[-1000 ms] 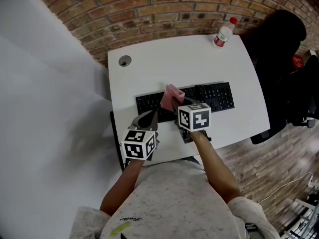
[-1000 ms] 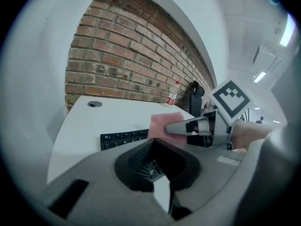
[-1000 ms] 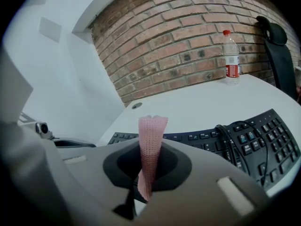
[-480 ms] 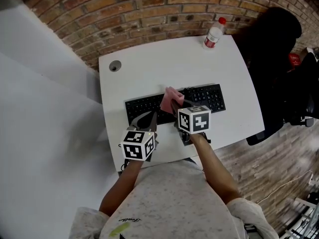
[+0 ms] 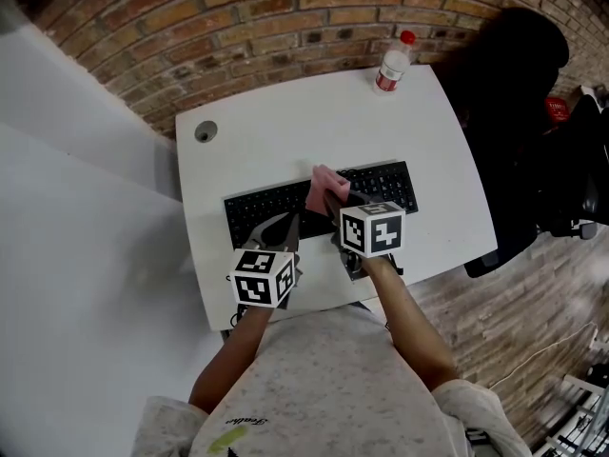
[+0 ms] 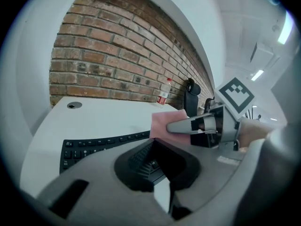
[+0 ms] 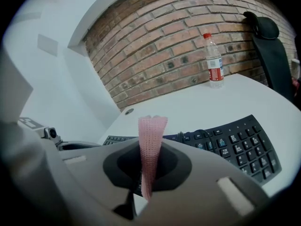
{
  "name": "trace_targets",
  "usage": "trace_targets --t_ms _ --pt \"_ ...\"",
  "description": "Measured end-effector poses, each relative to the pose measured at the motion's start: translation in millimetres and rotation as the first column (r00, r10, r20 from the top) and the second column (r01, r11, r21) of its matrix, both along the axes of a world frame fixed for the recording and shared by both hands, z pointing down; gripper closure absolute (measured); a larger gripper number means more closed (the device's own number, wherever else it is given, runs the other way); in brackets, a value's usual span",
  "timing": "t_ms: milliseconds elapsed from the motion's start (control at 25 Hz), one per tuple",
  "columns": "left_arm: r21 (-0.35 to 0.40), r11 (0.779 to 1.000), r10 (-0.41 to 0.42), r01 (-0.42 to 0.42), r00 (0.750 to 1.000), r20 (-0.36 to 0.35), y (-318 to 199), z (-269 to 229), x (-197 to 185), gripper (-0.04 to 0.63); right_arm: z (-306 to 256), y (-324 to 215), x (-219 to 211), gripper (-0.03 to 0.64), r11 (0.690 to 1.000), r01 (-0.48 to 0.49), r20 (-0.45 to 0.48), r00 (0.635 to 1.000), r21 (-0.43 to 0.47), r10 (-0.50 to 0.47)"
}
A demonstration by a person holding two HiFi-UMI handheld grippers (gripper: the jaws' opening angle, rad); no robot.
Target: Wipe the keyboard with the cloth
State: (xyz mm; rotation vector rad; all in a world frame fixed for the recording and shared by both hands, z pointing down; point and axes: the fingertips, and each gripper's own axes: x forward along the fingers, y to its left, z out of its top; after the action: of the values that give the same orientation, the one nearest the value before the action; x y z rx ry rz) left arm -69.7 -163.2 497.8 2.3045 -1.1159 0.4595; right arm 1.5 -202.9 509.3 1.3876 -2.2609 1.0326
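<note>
A black keyboard [image 5: 381,185] lies across the white desk [image 5: 285,127]. My right gripper [image 5: 335,204] is shut on a pink cloth [image 5: 325,186], which hangs over the middle of the keyboard; whether it touches the keys I cannot tell. In the right gripper view the cloth [image 7: 151,140] stands as a narrow strip pinched in that gripper [image 7: 146,182], with the keyboard [image 7: 235,145] beyond. My left gripper [image 5: 281,228] is shut on nothing, over the keyboard's left part. The left gripper view shows this gripper [image 6: 162,173], the keyboard [image 6: 94,147], the cloth [image 6: 164,121] and the right gripper [image 6: 202,126].
A plastic water bottle [image 5: 391,63] with a red cap stands at the desk's far right corner. A round cable hole [image 5: 204,132] sits at the far left. A brick wall [image 5: 285,17] runs behind the desk. A black chair [image 5: 533,112] is to the right.
Both grippers and the cloth have shifted to the right along the keyboard, from its left third to about its middle. The jaws are unchanged.
</note>
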Motion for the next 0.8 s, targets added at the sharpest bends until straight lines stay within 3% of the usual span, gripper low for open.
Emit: trace_targets --t_ms 800 --pt "-0.001 0.999 0.044 -0.044 0.999 0.004 -1.5 1.9 55.1 0.598 -2.9 -1.8 75.3 0.591 0.996 -0.085 0.017 0.996 0.006 0.085"
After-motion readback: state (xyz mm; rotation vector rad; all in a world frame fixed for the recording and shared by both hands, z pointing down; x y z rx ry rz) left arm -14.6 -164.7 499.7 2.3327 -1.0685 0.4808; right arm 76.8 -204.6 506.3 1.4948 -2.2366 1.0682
